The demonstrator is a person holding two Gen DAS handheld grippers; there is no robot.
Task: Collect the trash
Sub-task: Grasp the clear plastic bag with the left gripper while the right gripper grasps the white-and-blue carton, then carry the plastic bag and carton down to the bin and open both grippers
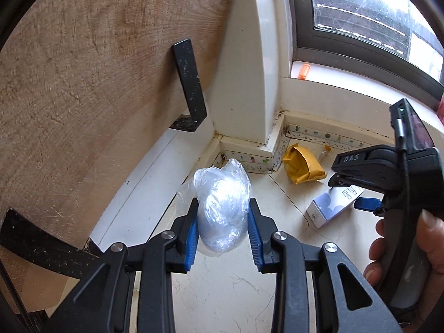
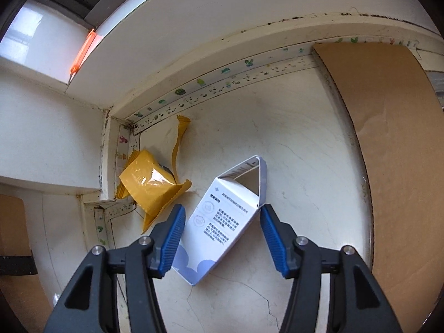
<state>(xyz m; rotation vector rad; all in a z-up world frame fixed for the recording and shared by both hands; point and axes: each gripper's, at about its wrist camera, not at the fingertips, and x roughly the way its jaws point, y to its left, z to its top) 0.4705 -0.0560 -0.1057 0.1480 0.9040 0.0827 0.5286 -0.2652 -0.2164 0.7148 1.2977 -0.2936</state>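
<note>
My left gripper [image 1: 223,208] is shut on a crumpled clear plastic bag [image 1: 219,183], held above the pale floor near a wall corner. My right gripper [image 2: 222,211] points down with its jaws open on either side of a white and blue carton [image 2: 213,238] that lies flat on the floor; the blue pads [image 2: 172,230] do not visibly press on it. The left wrist view shows the same carton [image 1: 330,205] under the right gripper's body, which a hand [image 1: 427,238] holds. A crumpled yellow wrapper [image 2: 149,186] lies by the skirting, left of the carton.
A brown cardboard sheet [image 2: 396,166] lies on the floor right of the carton. A wooden board [image 1: 83,83] with a black bracket [image 1: 191,88] stands on the left. An orange object [image 1: 304,71] rests on the window sill. The skirting corner [image 1: 249,152] juts out behind the bag.
</note>
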